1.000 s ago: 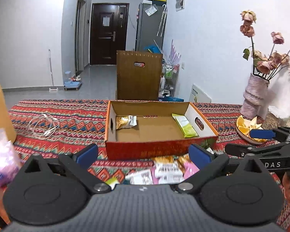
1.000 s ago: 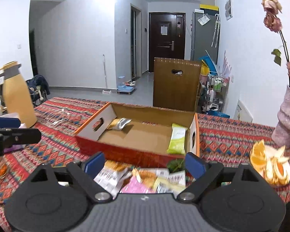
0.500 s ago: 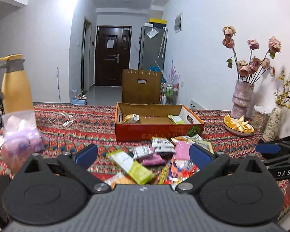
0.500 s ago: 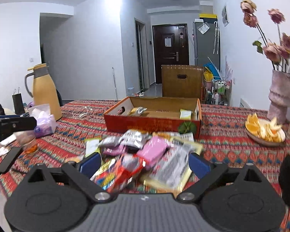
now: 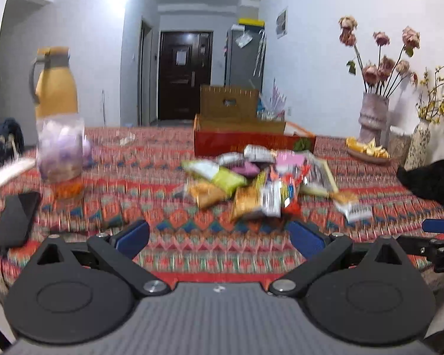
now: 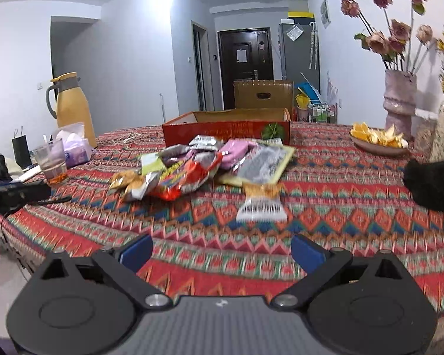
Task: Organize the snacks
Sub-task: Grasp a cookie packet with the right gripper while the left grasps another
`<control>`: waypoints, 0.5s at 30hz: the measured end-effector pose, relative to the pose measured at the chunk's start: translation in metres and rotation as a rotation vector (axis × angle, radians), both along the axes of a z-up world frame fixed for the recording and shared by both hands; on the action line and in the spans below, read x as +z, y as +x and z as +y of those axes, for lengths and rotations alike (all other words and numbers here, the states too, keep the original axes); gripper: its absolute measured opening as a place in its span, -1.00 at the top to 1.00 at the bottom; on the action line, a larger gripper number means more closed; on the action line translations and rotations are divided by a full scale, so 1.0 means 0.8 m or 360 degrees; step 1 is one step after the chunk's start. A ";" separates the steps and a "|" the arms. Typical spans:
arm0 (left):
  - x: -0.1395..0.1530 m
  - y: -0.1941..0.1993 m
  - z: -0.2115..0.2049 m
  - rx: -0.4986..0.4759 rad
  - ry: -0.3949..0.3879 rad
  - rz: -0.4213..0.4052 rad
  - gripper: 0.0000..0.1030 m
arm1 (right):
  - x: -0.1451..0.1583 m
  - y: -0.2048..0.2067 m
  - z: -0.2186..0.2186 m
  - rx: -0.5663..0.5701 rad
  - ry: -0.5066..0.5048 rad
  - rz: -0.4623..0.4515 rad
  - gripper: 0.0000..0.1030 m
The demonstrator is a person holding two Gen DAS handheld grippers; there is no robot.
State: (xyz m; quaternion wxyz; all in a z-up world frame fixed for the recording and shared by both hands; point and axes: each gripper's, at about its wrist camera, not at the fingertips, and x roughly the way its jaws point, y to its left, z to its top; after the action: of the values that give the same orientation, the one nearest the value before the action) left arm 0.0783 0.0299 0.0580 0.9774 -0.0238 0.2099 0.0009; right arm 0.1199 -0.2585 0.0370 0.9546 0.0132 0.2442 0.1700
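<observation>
On the patterned bench [image 6: 325, 195], the snack packets [image 6: 192, 171] lie heaped in front of the red cardboard box [image 6: 226, 131]. Both the left gripper [image 5: 219, 236] and the right gripper [image 6: 222, 251] hover near the bench's edge, empty; left jaws wide apart, right jaws opening.

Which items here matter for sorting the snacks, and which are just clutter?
For the job:
- snack pile
- stray packet lying apart from the pile
- cardboard box behind the pile

Just lying about:
- yellow jug
- tissue pack
- glass
- phone
- plate of orange peel
- flower vase
</observation>
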 end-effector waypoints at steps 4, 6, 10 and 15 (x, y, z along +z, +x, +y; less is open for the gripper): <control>-0.019 -0.015 0.000 -0.0021 0.0001 0.0044 -1.00 | -0.017 -0.025 0.004 -0.0054 -0.0057 -0.0088 -1.00; -0.025 -0.019 -0.002 -0.0028 0.0010 0.0040 -1.00 | -0.023 -0.033 0.006 -0.0067 -0.0089 -0.0130 -1.00; -0.031 -0.018 -0.007 -0.0040 0.0013 0.0044 -1.00 | -0.034 -0.036 0.008 -0.0036 -0.0067 -0.0119 -1.00; -0.039 -0.012 -0.014 -0.0044 0.0048 0.0031 -1.00 | -0.040 -0.033 0.007 -0.0068 -0.0067 -0.0117 -1.00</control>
State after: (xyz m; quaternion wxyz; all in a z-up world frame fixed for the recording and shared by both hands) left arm 0.0689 0.0184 0.0268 0.9755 -0.0060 0.2198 -0.0091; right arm 0.0937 -0.2532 0.0048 0.9664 -0.0080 0.2121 0.1448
